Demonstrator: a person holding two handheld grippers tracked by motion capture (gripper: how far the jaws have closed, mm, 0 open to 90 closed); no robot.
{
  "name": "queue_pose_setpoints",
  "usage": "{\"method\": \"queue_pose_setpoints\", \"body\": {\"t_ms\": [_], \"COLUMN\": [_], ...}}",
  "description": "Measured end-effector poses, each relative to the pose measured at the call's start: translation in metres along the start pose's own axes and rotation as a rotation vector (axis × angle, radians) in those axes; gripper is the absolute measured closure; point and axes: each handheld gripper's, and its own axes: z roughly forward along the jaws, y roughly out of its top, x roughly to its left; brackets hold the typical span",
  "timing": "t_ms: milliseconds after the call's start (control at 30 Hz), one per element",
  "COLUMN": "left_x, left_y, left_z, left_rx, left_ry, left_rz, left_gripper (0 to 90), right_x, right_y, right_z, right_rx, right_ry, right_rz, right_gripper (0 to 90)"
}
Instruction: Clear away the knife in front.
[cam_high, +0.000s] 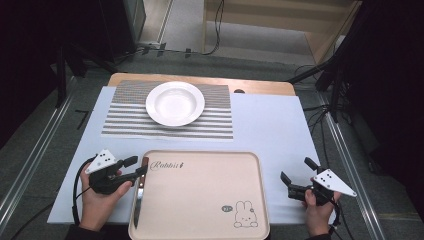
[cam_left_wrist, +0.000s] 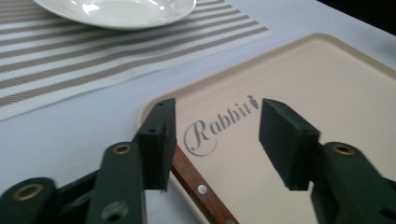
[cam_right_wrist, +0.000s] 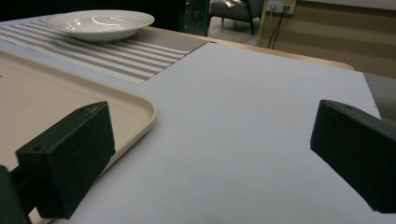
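Black left gripper (cam_high: 134, 167) agape beside knife (cam_high: 138, 197) handle.

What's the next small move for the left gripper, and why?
Probably ease the left gripper down and slightly toward its left jaw, centring on the knife's wooden handle, then close. Its jaws stand open, and the handle passes under the left jaw rather than between them. The knife lies along the tray's left edge.

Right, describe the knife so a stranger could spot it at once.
Find the beige tray with the rabbit drawing nearest the person. Along its left edge, by the left gripper, lies the knife: the one slim thing on it, with a riveted brown wooden handle.
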Motion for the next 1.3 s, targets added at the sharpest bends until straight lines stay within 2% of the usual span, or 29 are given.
{"method": "queue_pose_setpoints", "body": {"t_ms": [100,200,233,300,400,467,600,667,767,800,1067,1267,1300], "left_x": [0.005,0.007,0.008,0.011,0.014,0.016,0.022,0.025,0.030,0.033,0.048,0.060,0.064], "left_y": [0.000,0.000,0.000,0.000,-0.001,-0.001,-0.003,-0.004,-0.006,-0.007,-0.016,-0.022,-0.025], "left_z": [-0.006,-0.008,-0.010,-0.013,-0.015,-0.017,-0.021,-0.023,-0.027,-0.029,-0.037,-0.044,-0.046], "left_rx": [-0.028,-0.041,-0.043,-0.056,-0.064,-0.074,-0.085,-0.088,-0.094,-0.097,-0.108,-0.106,-0.100], "left_ry": [0.020,0.023,0.025,0.042,0.047,0.058,0.070,0.078,0.087,0.103,0.119,0.154,0.172], "left_rz": [-0.003,-0.004,-0.002,-0.007,-0.014,-0.015,-0.019,-0.022,-0.023,-0.016,-0.028,-0.030,-0.029], "left_gripper": [36.5,34.2,29.8,28.4,23.1,14.2,9.9,1.5,0.0,0.0,0.0,0.0,0.0], "right_x": [0.000,0.000,0.000,0.000,0.000,0.000,0.000,0.000,0.000,0.000,0.000,0.000,0.000], "right_y": [0.000,0.000,0.000,0.000,0.000,0.000,0.000,0.000,0.000,0.000,0.000,0.000,0.000], "right_z": [0.000,0.000,0.000,0.000,0.000,0.000,0.000,0.000,0.000,0.000,0.000,0.000,-0.001], "right_rx": [0.000,0.000,0.000,0.000,0.000,0.000,0.000,-0.001,-0.001,-0.001,-0.001,-0.001,-0.003], "right_ry": [0.000,0.000,-0.001,0.000,0.000,0.000,0.000,0.001,0.001,0.001,0.000,0.002,0.004], "right_rz": [0.000,0.000,0.000,0.000,0.000,0.000,0.000,0.000,0.000,0.000,0.002,0.001,0.002], "right_gripper": [0.0,0.0,0.0,0.0,0.0,0.0,0.0,0.0,0.0,0.0,0.0,0.0,0.0]}}
